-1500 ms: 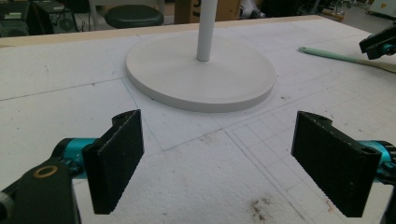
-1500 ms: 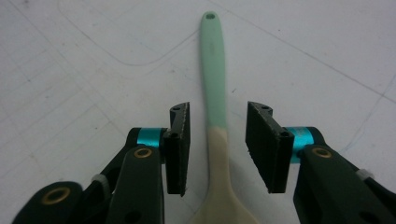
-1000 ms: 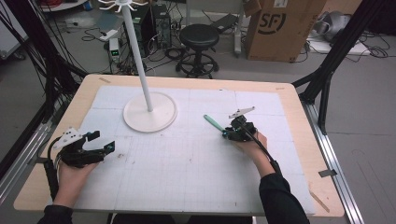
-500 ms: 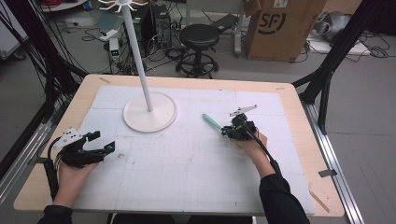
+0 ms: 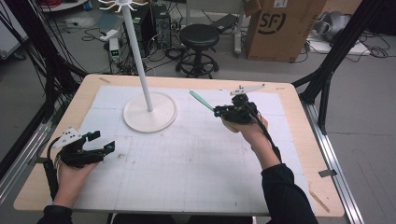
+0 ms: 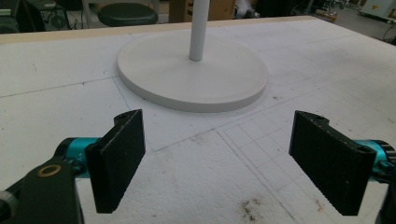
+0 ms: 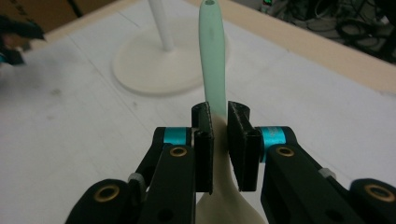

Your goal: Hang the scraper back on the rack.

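your right gripper [image 5: 218, 112] clamps a mint-handled spatula [image 5: 201, 101], handle pointing toward the white stand [image 5: 150, 111]; left gripper [image 5: 103, 141] jaws wide; carton [image 5: 275, 28] reads "sf".

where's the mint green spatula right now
The mint green spatula is clamped in the right gripper, right of the white stand's round base in the high view, its handle pointing toward the stand's pole.

Two black jaws are seen spread wide apart at lower left and lower right; a white stand base [image 6: 192, 74] is shown at upper centre, on the white table [image 6: 56, 84]
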`<action>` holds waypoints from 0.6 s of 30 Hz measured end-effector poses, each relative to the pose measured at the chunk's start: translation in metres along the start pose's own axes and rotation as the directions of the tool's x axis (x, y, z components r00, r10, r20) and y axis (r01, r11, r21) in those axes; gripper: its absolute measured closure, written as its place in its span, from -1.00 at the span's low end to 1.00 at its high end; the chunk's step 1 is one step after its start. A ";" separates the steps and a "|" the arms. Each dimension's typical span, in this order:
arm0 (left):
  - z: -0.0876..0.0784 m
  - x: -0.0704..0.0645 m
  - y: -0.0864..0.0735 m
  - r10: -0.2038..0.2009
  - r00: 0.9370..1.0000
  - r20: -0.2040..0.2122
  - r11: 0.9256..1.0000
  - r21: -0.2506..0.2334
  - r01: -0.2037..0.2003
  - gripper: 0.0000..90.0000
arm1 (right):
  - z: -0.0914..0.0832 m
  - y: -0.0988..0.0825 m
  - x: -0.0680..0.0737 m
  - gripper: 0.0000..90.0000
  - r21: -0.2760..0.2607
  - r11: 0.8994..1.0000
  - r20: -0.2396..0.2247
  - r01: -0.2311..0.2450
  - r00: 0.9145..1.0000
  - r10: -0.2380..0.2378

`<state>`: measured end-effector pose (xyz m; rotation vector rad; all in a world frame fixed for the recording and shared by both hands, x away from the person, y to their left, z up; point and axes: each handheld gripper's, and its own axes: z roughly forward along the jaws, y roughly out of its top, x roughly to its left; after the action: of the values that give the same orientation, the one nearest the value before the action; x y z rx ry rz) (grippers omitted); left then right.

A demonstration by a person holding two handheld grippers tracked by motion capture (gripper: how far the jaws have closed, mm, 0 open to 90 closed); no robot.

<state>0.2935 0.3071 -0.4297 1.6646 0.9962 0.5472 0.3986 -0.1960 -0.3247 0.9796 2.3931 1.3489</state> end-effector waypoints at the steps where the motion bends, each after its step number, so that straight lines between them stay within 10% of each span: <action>1: 0.000 0.000 0.000 -0.001 1.000 -0.001 1.000 0.002 0.001 -0.58 | -0.003 0.007 0.003 0.80 -0.014 1.000 -0.010 0.004 1.000 -0.005; 18: 0.001 0.001 0.000 -0.019 1.000 0.014 1.000 -0.003 0.019 -0.57 | -0.042 0.128 0.049 0.80 -0.141 0.985 -0.070 0.100 0.991 -0.110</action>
<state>0.2947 0.3072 -0.4303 1.6521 0.9995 0.5236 0.3971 -0.1474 -0.1903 0.7671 2.3343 1.5149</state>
